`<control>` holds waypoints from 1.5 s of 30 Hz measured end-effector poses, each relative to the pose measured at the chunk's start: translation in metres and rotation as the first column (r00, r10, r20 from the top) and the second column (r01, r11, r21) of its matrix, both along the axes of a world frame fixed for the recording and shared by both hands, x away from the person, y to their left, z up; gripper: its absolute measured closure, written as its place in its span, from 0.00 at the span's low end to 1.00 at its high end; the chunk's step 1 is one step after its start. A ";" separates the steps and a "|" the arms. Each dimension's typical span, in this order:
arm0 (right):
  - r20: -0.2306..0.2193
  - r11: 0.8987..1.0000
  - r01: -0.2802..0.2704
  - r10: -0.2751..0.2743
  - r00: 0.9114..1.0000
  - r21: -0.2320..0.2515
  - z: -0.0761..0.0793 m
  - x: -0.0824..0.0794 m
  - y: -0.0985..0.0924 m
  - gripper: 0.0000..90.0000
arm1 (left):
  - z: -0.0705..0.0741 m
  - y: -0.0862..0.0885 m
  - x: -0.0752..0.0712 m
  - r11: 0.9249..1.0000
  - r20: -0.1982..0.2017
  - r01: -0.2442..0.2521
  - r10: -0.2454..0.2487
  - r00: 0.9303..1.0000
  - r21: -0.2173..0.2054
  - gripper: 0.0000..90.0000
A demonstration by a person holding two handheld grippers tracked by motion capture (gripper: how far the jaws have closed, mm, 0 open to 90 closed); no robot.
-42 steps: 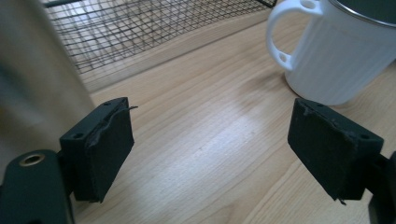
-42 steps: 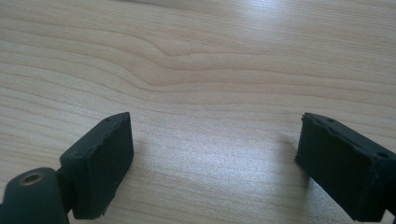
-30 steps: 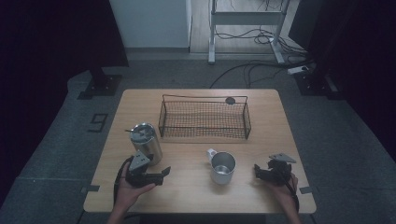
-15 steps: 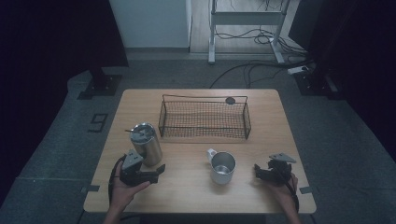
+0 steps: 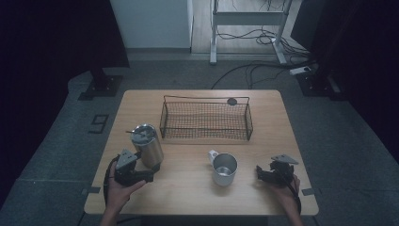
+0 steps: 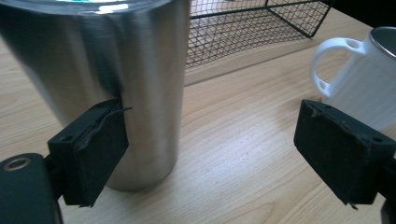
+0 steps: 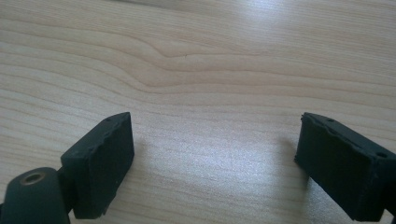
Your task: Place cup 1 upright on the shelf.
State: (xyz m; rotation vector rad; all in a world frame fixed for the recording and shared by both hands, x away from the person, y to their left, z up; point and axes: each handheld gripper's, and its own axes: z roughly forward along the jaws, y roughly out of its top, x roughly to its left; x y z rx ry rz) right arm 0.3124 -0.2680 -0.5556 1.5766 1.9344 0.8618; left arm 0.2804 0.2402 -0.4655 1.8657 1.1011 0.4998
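Observation:
A steel tumbler with a lid stands at the table's left, and in the left gripper view the tumbler rises right behind my left pad. My left gripper lies just in front of it. Its jaws have just been opening and now stand open, with only bare wood between them. A white-handled metal mug stands mid-table, and the mug shows behind the right pad. My right gripper rests near the right front corner, open over bare wood.
A black wire basket stands across the back middle of the wooden table, with a small dark round thing at its far rim. The basket's mesh lies beyond the tumbler. Dark floor surrounds the table.
My left gripper has drawn back a little toward the table's left front, away from the tumbler. The tumbler, the mug and the right gripper have stayed where they were.

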 end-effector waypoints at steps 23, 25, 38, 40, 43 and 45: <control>0.000 1.000 0.000 0.000 1.000 0.000 0.000 0.000 0.000 0.12 | -0.001 0.021 0.006 0.999 -0.005 -0.049 0.049 0.999 -0.022 0.08; 0.000 1.000 0.000 0.000 1.000 0.001 0.000 0.000 0.000 0.12 | -0.002 0.023 0.007 0.998 -0.006 -0.050 0.050 0.999 -0.023 0.07; -0.001 1.000 0.002 -0.002 1.000 0.000 0.000 0.001 0.000 0.12 | -0.007 0.027 0.020 0.995 -0.027 -0.092 0.091 0.995 -0.032 0.00; -0.001 1.000 0.001 -0.001 1.000 0.000 0.000 0.001 0.000 0.12 | -0.008 0.028 0.023 0.995 -0.033 -0.094 0.092 0.995 -0.035 0.00; -0.001 1.000 0.002 -0.002 1.000 0.000 0.000 0.001 0.000 0.12 | -0.010 0.028 0.027 0.994 -0.040 -0.102 0.101 0.994 -0.031 0.00; -0.001 1.000 0.001 -0.001 1.000 0.000 0.000 0.001 0.000 0.12 | -0.010 0.028 0.028 0.994 -0.041 -0.102 0.100 0.994 -0.031 0.00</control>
